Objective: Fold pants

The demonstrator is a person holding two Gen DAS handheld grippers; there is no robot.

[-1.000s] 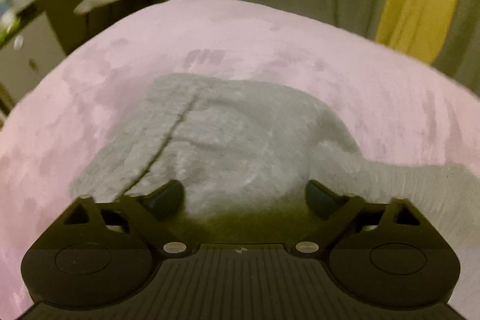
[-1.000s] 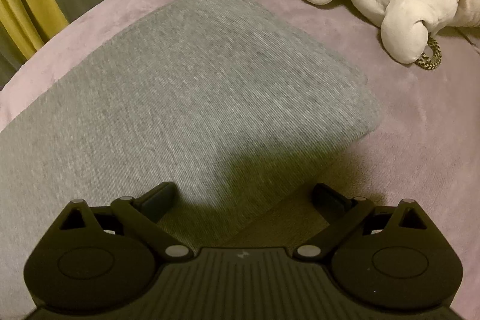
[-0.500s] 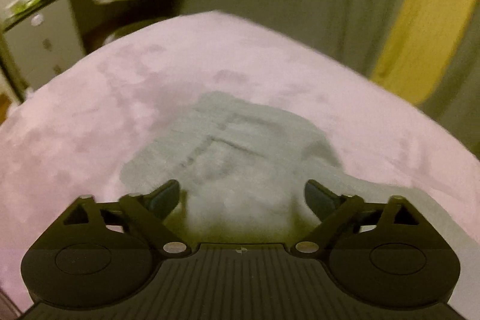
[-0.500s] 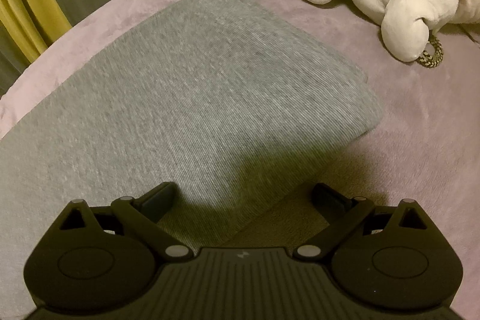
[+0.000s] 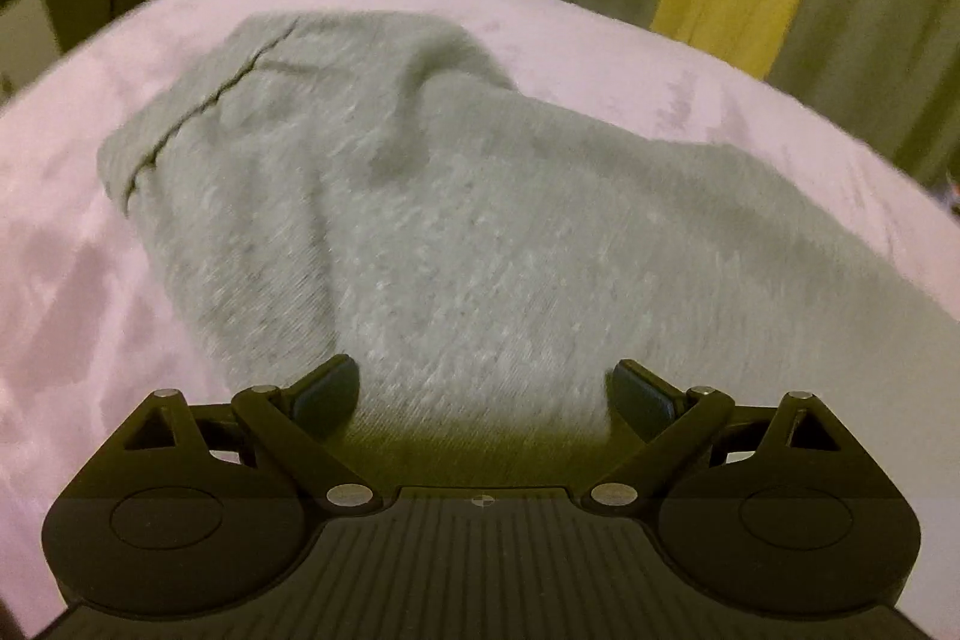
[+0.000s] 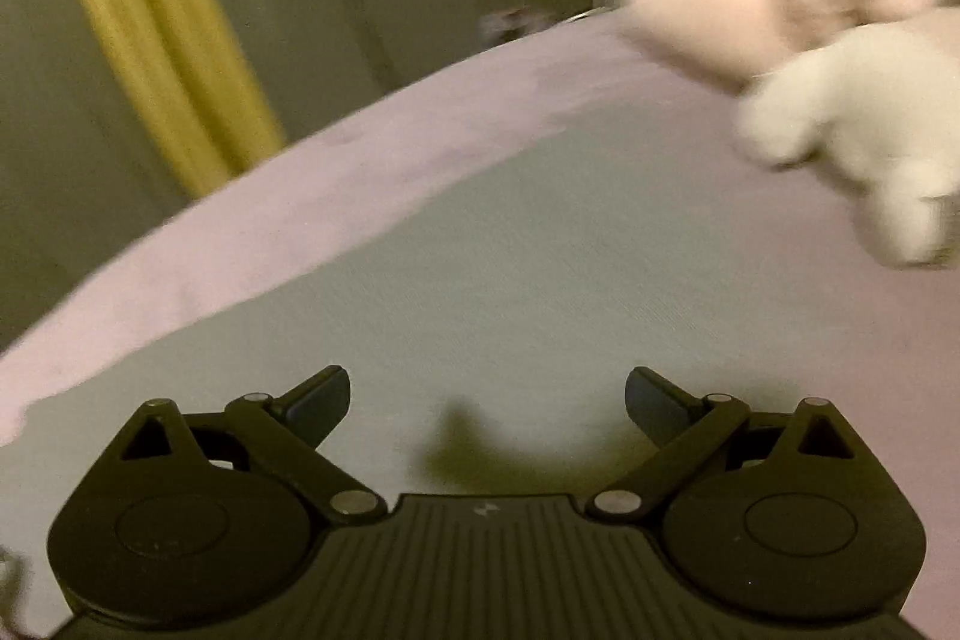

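The grey pants are spread on the pink bedspread, bunched toward eleven o'clock. The left gripper is held wide apart over them, nothing pinched. The right gripper is likewise spread. A blurred plush toy, seemingly, lies at two o'clock.

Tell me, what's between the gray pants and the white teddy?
Only bare pink blanket lies between the gray pants and the white teddy. The right wrist view shows it, though blurred.

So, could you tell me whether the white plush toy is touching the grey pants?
Apart. The right wrist view, though blurred, shows a strip of pink blanket between the white plush toy and the grey pants.
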